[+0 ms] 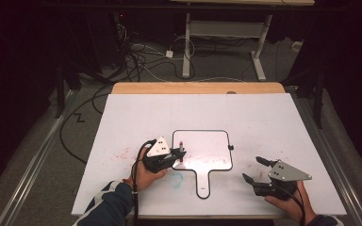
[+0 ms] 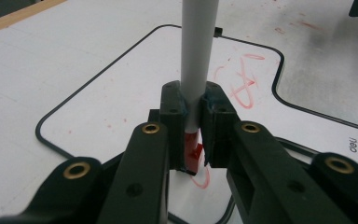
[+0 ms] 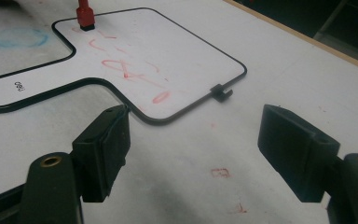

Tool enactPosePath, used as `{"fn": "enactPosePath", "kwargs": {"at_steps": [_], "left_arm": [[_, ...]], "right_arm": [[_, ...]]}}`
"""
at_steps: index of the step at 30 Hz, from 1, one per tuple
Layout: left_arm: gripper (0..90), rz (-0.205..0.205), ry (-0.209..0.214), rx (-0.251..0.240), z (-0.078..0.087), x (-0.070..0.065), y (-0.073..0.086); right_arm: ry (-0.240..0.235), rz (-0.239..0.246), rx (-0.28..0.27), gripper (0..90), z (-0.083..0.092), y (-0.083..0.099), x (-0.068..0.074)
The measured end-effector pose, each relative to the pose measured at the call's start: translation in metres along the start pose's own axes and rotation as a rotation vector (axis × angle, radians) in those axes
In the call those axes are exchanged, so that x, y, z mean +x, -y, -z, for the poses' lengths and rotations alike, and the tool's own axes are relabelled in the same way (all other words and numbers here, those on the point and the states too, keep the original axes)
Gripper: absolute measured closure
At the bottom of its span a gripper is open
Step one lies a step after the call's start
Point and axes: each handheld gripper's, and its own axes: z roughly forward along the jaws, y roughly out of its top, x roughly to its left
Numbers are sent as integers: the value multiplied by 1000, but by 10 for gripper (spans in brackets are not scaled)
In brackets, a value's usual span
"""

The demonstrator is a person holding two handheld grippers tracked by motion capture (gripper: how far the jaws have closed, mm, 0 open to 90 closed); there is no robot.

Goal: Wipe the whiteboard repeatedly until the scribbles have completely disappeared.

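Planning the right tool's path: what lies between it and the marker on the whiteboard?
High view: bare table and the whiteboard's red-scribbled face lie between the right tool and the marker; nothing stands there.

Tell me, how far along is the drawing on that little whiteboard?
Some red marks are already on the whiteboard. The left claw grips a red marker, tip on the board. The right claw waits open beside it. How much is left, I can't tell.
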Motion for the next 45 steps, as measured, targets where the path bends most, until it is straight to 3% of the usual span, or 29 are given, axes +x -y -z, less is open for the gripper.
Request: {"fn": "enactPosePath", "kwargs": {"at_steps": [6,10,19,21,25,30,33,38,43,45], "left_arm": [[791,8,-3,-5,6,-1,5],[791,18,16,-19,-1,-6,2],[791,-19,64,-22,-33,-22,-17],[791,-21,98,-29,-42,-27,-22],[791,-79,97,-7,-61,-37,-36],[791,-104,166,-10,-86,-48,-51],[791,-109,181,-20,-96,-53,-56],[791,-110,180,-19,-98,-52,-57],[791,-120,137,-2,-85,-44,-51],[791,-102,128,-3,-79,-39,-47]], "right_arm": [[-2,-1,7,259,0,0,0],[-4,1,9,259,-1,0,0],[-18,10,14,259,-3,-1,2],[-17,10,15,259,-3,-1,2],[-18,10,17,259,-3,-1,2],[-19,10,17,260,-3,0,1],[-19,6,19,260,-3,1,1],[-18,11,20,264,-2,2,0],[-13,17,18,264,0,2,0],[-14,17,18,264,0,2,0]]}}
